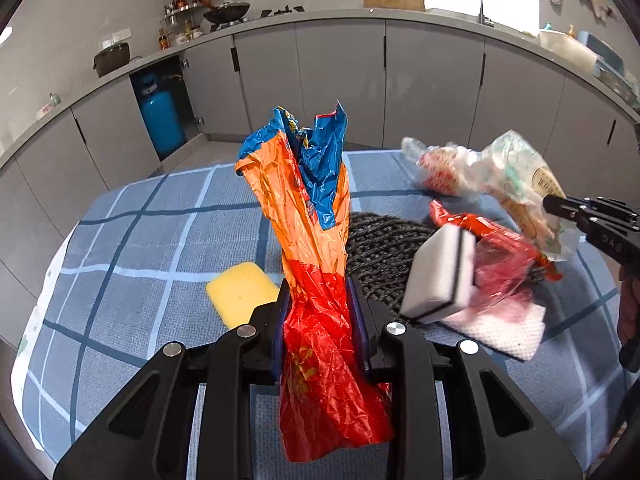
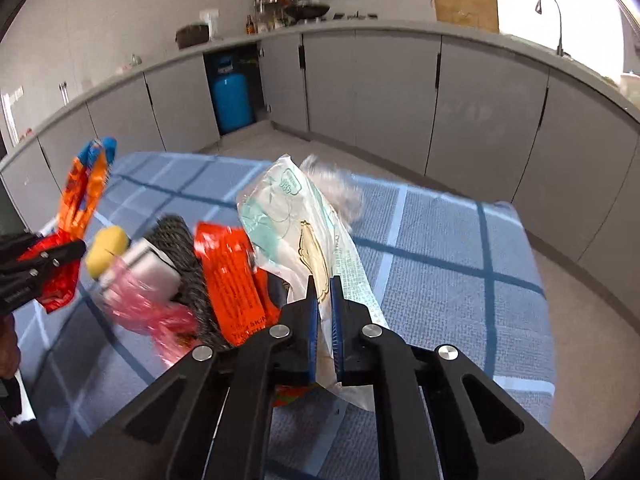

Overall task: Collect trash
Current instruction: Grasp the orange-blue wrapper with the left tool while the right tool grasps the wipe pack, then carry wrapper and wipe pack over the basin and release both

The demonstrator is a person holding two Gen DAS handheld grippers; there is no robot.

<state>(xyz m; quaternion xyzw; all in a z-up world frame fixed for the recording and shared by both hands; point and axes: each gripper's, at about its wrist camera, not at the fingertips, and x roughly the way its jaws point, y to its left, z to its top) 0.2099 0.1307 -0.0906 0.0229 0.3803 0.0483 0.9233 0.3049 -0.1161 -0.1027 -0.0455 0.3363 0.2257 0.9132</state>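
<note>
- Left claw (image 1: 320,316) is clamped on an orange, red and blue wrapper (image 1: 308,216); the crumpled foil stands up between its blue pads and hangs out below them, lifted clear of the cloth.
- Right claw (image 2: 325,300) is clamped on a white and green plastic bag (image 2: 296,220), its two pads nearly together with only the thin film between them; the bag rises above the fingers and its far end is blurred.
- Desk with a blue checked cloth (image 1: 152,248) carries everything else; grey kitchen cabinets (image 1: 432,84) curve behind it, with a blue gas cylinder (image 1: 160,116) in one open compartment.
- Dark woven mat (image 1: 380,248) lies near the middle of the cloth, partly under other things.
- Red-orange printed packet (image 2: 232,280) lies on the mat, just beside the right claw in the right wrist view.
- Pink crinkled plastic (image 2: 140,304) sits next to that packet, blurred, touching the white block.
- White paper towel (image 1: 504,328) lies flat on the cloth under the pink plastic.
- White sponge block with a dark stripe (image 1: 440,276) rests tilted at the mat's edge.
- Yellow sponge (image 1: 240,292) lies flat on the cloth, just beside the left claw's fingers.
</note>
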